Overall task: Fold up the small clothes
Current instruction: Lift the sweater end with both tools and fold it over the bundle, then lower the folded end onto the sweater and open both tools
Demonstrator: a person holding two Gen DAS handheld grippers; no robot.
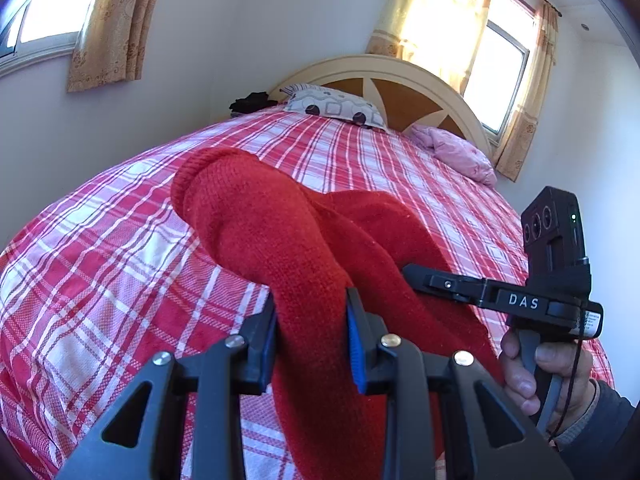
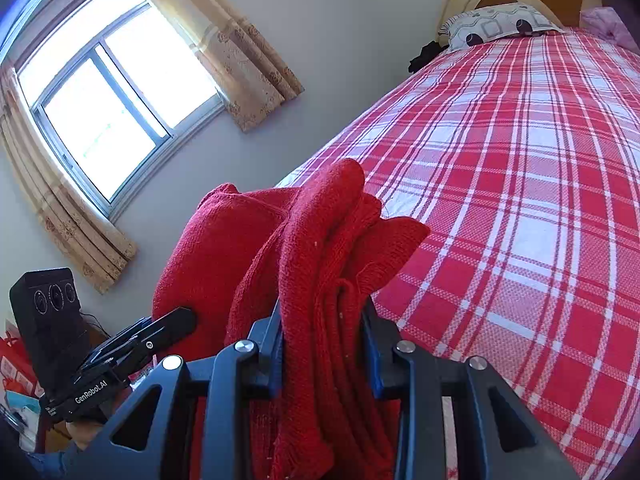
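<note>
Both the left gripper (image 1: 312,336) and right gripper (image 2: 322,344) are clamped on the red knitted sweater (image 1: 280,232), lifted above the plaid bed (image 1: 100,280). Keep the edge taut and level, then lower it flat to fold

red knit garment (image 1: 280,232), perhaps a sweater, bunched in thick folds, lifted above the plaid bed.
</note>
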